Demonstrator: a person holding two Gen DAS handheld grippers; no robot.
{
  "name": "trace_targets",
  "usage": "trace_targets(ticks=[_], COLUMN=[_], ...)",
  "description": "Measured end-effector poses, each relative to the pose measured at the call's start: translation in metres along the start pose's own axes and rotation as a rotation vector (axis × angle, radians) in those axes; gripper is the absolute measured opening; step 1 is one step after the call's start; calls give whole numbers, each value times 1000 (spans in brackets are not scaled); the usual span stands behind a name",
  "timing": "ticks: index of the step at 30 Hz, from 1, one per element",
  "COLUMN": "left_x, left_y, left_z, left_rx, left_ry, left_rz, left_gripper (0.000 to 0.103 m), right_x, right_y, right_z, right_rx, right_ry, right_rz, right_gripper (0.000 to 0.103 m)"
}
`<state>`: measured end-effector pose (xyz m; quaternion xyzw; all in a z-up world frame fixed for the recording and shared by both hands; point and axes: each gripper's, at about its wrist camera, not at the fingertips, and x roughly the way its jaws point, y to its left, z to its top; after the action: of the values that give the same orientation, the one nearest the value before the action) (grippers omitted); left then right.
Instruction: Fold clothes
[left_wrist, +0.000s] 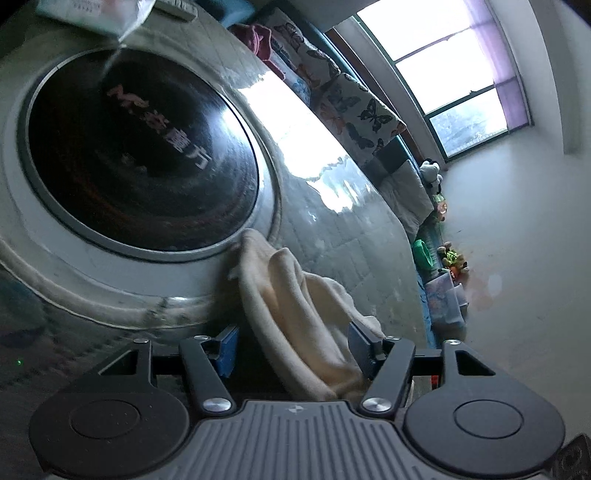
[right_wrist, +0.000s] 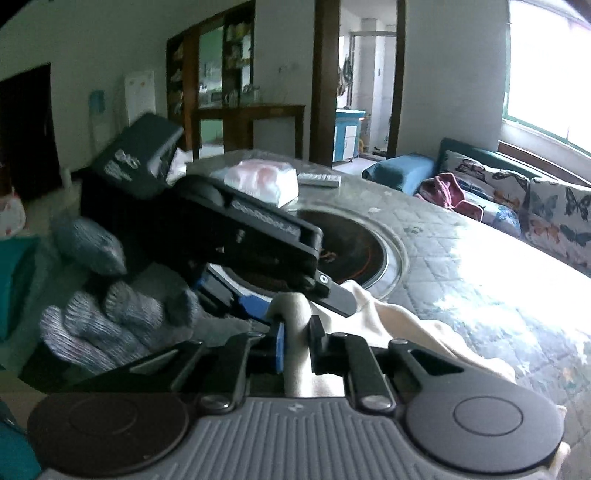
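A cream garment (left_wrist: 295, 306) lies bunched on the quilted table cover (left_wrist: 351, 236), beside a round dark hotplate (left_wrist: 140, 147). My left gripper (left_wrist: 295, 343) is open, its blue-padded fingers (left_wrist: 227, 345) apart with the cloth running between them. In the right wrist view my right gripper (right_wrist: 297, 343) is shut on a fold of the cream garment (right_wrist: 388, 325). The left gripper (right_wrist: 240, 236) shows just ahead of it, held by a gloved hand (right_wrist: 107, 317), tilted down at the same cloth.
A clear packet of pink cloth (right_wrist: 264, 179) and a remote (right_wrist: 319, 180) lie on the table's far side. A butterfly-print sofa (right_wrist: 535, 206) with a maroon garment (right_wrist: 448, 194) stands beyond the table. The hotplate also shows in the right wrist view (right_wrist: 354, 251).
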<state>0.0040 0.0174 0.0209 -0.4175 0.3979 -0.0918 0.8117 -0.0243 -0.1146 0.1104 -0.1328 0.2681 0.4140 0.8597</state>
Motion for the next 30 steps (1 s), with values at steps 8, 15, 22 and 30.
trace_targets(ticks=[8, 15, 22, 30], left_x=[15, 15, 17, 19], left_y=[4, 6, 5, 3], left_z=[-1, -1, -7, -5], left_rx=[-41, 2, 33, 56], left_ry=[21, 10, 7, 6], left_rz=[-7, 15, 33, 44], left_gripper=[23, 16, 15, 16], right_x=[-6, -19, -48, -68], right_y=[-2, -17, -71, -139], right_z=[-12, -25, -50, -81], right_rx=[15, 91, 237, 398], right_ry=[3, -4, 1, 2], right_rz=[28, 17, -188, -400], right_gripper=[12, 20, 28, 53])
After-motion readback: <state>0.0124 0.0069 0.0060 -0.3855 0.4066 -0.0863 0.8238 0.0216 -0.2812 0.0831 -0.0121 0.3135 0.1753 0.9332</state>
